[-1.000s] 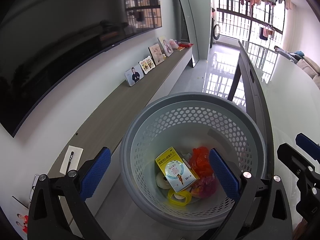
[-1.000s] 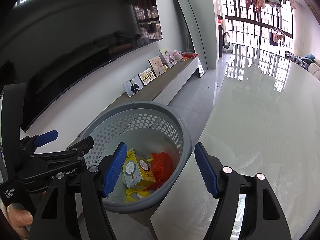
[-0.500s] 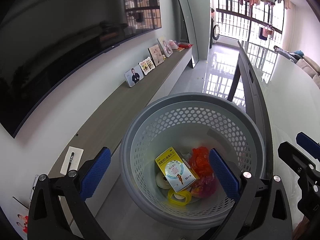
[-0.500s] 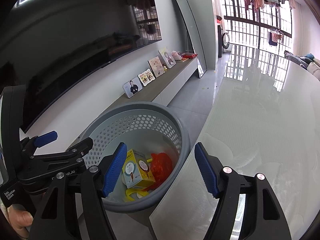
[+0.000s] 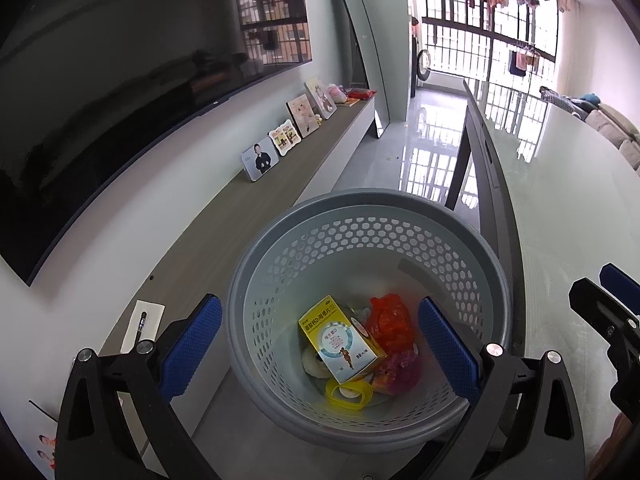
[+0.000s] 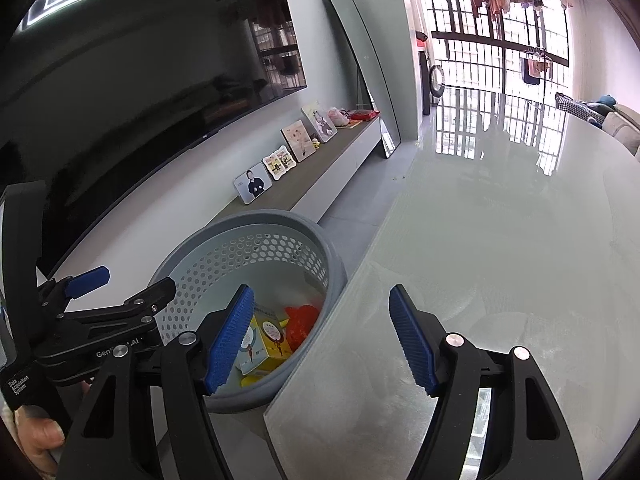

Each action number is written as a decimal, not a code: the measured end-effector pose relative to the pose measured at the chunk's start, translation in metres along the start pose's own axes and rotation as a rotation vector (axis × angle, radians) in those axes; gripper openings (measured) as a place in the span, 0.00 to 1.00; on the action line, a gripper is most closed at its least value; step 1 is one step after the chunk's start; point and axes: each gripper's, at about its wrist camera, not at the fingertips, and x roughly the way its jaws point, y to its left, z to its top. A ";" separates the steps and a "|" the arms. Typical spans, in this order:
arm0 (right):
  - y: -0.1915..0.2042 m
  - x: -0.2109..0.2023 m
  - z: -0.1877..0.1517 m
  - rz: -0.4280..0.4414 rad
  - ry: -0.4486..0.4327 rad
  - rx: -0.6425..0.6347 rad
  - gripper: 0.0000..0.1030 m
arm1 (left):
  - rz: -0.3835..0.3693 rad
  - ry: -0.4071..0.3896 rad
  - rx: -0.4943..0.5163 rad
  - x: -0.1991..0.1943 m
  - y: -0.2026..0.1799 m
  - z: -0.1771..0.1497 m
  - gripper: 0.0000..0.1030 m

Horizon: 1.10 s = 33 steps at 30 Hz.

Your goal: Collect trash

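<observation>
A grey perforated basket (image 5: 280,248) stands on the floor beside the glass table; it also shows in the right wrist view (image 6: 256,220). Inside lie a yellow medicine box (image 5: 338,338), a red wrapper (image 5: 390,322), a pink wrapper (image 5: 400,368) and a yellow ring-shaped piece (image 5: 348,394). My left gripper (image 5: 320,348) is open and empty, held above the basket. My right gripper (image 6: 320,338) is open and empty, above the table edge next to the basket. The left gripper also shows in the right wrist view (image 6: 116,288).
A glossy white table (image 6: 500,240) fills the right side. A low TV bench (image 5: 256,208) with photo frames (image 5: 260,159) runs along the left wall under a large TV (image 5: 120,80). A mirror (image 5: 360,40) leans at the far end.
The right gripper has risen and tilted slightly, so the basket sits lower in its view. The left gripper and the basket contents have not visibly moved.
</observation>
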 end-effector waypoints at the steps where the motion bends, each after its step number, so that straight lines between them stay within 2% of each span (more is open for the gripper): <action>1: -0.007 -0.003 -0.001 -0.007 0.000 0.014 0.65 | -0.006 -0.002 0.005 -0.001 -0.003 0.001 0.94; 5: -0.038 -0.019 -0.006 -0.077 -0.016 0.061 0.65 | -0.030 -0.012 0.026 -0.005 -0.015 0.002 0.94; 13: -0.132 -0.066 -0.026 -0.293 -0.065 0.235 0.67 | -0.079 -0.025 0.096 -0.010 -0.054 0.003 0.94; 17: -0.153 -0.080 -0.036 -0.345 -0.073 0.268 0.67 | -0.097 -0.030 0.112 -0.012 -0.068 0.003 0.94; 22: -0.145 -0.081 -0.041 -0.318 -0.067 0.238 0.67 | -0.091 -0.030 0.119 -0.013 -0.073 0.002 0.94; 33: -0.041 -0.035 -0.015 -0.084 -0.033 0.071 0.67 | -0.038 -0.032 0.084 -0.014 -0.055 0.000 0.94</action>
